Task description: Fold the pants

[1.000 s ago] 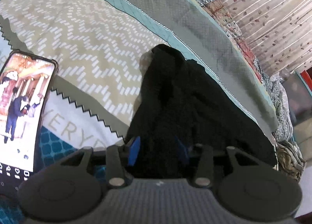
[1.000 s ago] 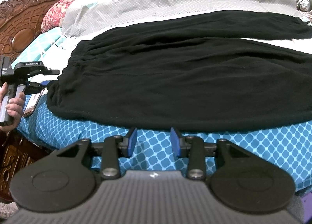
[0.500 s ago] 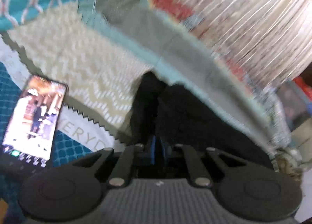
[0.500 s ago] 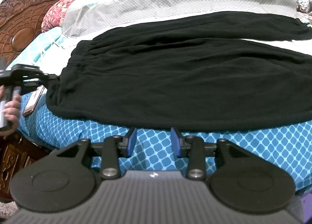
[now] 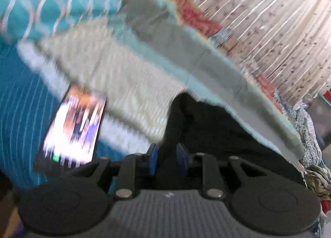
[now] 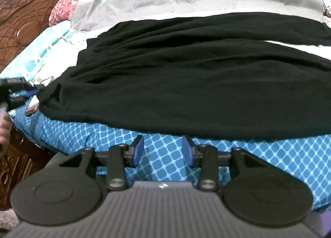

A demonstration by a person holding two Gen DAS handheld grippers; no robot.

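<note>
Left wrist: tool pinches pants.

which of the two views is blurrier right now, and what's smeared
Left wrist view: heavy motion blur, phone and bedding streaked, only the left gripper with black pants between its fingers readable. Right wrist view: mostly sharp, fisheye-curved, right gripper crisp.

Pants spread across bed; phone left of them
</note>
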